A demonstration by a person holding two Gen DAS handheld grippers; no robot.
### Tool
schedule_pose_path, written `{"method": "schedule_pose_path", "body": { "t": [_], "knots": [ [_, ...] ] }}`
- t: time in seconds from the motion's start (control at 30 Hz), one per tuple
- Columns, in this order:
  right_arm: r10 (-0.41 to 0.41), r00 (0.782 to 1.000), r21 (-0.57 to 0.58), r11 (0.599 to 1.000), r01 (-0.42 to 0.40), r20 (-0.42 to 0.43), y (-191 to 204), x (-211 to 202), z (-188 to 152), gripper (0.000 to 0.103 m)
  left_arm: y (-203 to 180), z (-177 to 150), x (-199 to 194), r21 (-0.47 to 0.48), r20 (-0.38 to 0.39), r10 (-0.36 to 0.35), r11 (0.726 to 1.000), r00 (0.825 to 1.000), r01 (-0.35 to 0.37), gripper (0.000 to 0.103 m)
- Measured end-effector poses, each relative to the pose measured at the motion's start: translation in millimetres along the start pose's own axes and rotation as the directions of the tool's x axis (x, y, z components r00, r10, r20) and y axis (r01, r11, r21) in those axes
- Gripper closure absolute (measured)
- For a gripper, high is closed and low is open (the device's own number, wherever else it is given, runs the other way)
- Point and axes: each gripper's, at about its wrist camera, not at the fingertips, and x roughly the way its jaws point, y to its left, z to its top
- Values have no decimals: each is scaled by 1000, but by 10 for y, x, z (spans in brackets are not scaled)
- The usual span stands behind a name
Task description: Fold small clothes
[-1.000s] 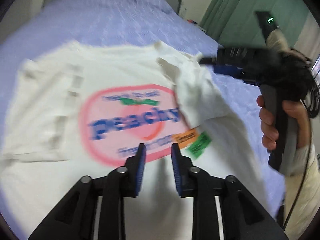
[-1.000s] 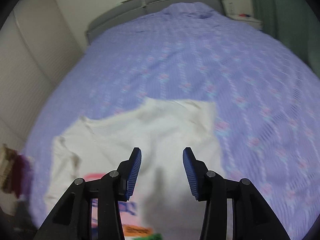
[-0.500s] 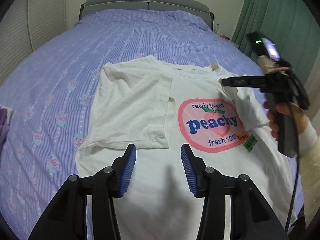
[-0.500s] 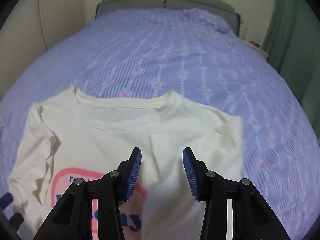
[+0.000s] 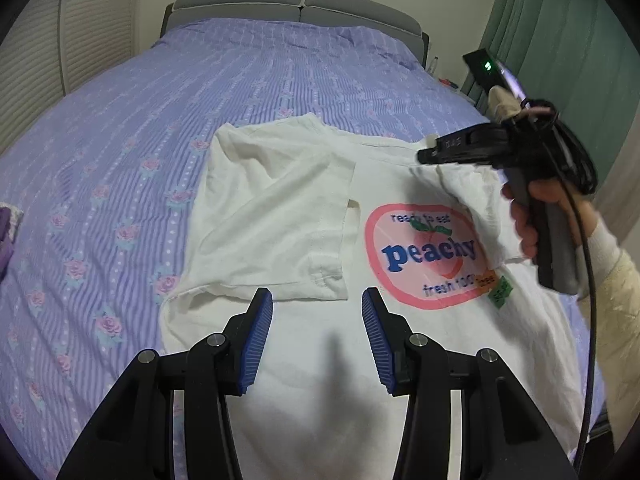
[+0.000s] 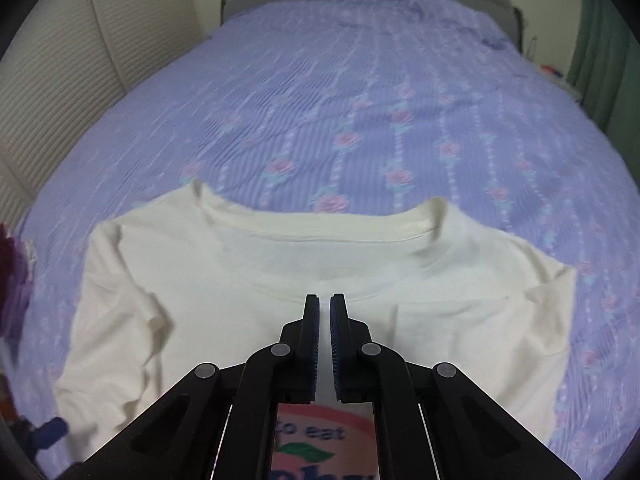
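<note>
A white T-shirt (image 5: 280, 208) with a pink "peachy" print (image 5: 428, 252) lies face up on the bed, its left sleeve folded in over the chest. My left gripper (image 5: 317, 312) hangs open above the shirt's lower half with nothing between its fingers. My right gripper (image 5: 424, 156), held by a hand (image 5: 532, 216), points at the shirt's right shoulder near the collar. In the right wrist view the right gripper (image 6: 325, 300) has its jaws together just short of the neckline of the shirt (image 6: 240, 272). I see no cloth pinched between them.
The purple flowered bedspread (image 5: 140, 140) runs back to a grey headboard (image 5: 296, 4). A green curtain (image 5: 560, 20) hangs at the right. A purple and white item (image 5: 6, 232) lies at the bed's left edge. Pale slatted panels (image 6: 60, 80) stand on the left.
The right gripper's jaws have come together and it has moved in toward the collar. The left gripper's jaws widened a second ago and the left hand has since held still.
</note>
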Motion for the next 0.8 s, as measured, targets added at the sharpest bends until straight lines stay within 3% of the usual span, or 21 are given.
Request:
{"method": "schedule_pose_path", "body": {
  "t": [0.07, 0.1, 0.13, 0.17, 0.23, 0.3, 0.33, 0.4, 0.47, 0.53, 0.67, 0.77, 0.8],
  "knots": [
    [-51, 999, 15, 999, 51, 12, -33, -81, -1, 86, -50, -8, -29, 49, 21, 18, 999, 1000, -19, 56],
    [-58, 998, 38, 998, 58, 17, -70, -134, -17, 71, -75, -11, -52, 72, 38, 26, 997, 999, -29, 53],
    [-42, 999, 59, 997, 40, 19, -112, -197, -54, 64, -86, -19, -82, 81, 60, 44, 996, 997, -49, 51],
    [-27, 1000, 63, 998, 26, 15, -126, -247, -102, 64, -94, -39, -117, 83, 89, 76, 993, 993, -83, 50],
    [-4, 999, 23, 1000, 3, 35, -51, -392, -166, 64, -190, -120, -180, 126, 176, 188, 969, 966, -211, 50],
    [95, 994, -17, 995, -94, 51, 68, -471, -148, 64, -342, -206, -171, 191, 223, 232, 942, 947, -276, 50],
    [173, 984, -24, 985, -172, 45, 135, -467, -110, 64, -394, -233, -147, 208, 223, 229, 939, 948, -276, 50],
    [287, 958, -9, 958, -287, 12, 256, -398, -45, 64, -448, -276, -78, 220, 203, 197, 945, 959, -241, 50],
    [337, 941, 6, 941, -337, -20, 349, -303, -16, 64, -443, -276, -21, 208, 182, 161, 958, 970, -198, 56],
    [328, 943, -28, 944, -329, -52, 478, -207, -12, 64, -393, -234, 58, 193, 148, 137, 967, 979, -165, 69],
    [292, 952, -154, 941, -303, -87, 647, -151, -164, 64, -259, -135, 111, 137, 152, 63, 987, 986, -84, 69],
    [285, 953, -173, 939, -299, -102, 651, -113, -267, 64, -70, -82, 121, 36, 152, -47, 998, 987, 42, 69],
    [284, 953, -169, 939, -299, -107, 634, -94, -291, 64, -22, -66, 156, 9, 135, -53, 999, 989, 52, 69]
  ]
}}
